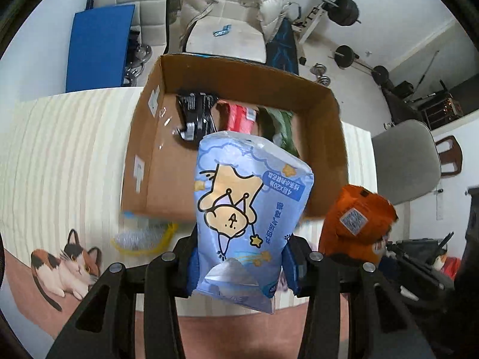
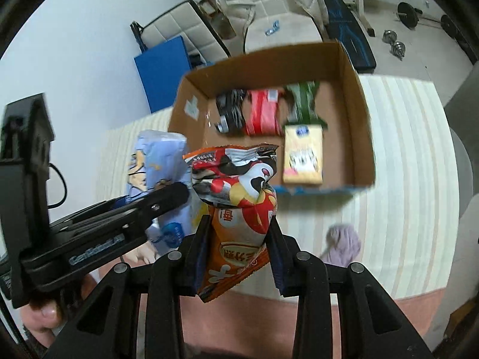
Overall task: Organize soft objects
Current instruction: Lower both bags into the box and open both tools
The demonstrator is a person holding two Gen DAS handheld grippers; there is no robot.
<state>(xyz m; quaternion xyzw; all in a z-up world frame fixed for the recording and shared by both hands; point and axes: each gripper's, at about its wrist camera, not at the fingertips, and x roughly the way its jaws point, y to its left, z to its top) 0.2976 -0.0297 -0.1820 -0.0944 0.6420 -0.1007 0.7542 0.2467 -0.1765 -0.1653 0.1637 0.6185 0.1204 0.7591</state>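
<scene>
My left gripper (image 1: 239, 266) is shut on a light blue tissue pack (image 1: 248, 209) with a cartoon dog, held above the near wall of an open cardboard box (image 1: 239, 74). My right gripper (image 2: 238, 257) is shut on an orange snack bag (image 2: 239, 203), held in front of the same box (image 2: 362, 113). The box holds a black packet (image 2: 230, 110), a red packet (image 2: 263, 110), a green packet (image 2: 304, 101) and a yellow pack (image 2: 302, 155). The orange bag also shows in the left wrist view (image 1: 356, 218); the blue pack and left gripper show in the right wrist view (image 2: 161, 161).
The box stands on a striped cream tablecloth (image 1: 60, 149) with a cat print (image 1: 66, 263). A yellow-rimmed brush (image 1: 140, 236) lies by the box. A purple cloth (image 2: 341, 242) lies on the table. White and grey chairs (image 1: 227, 33) and gym weights (image 1: 344, 9) stand beyond.
</scene>
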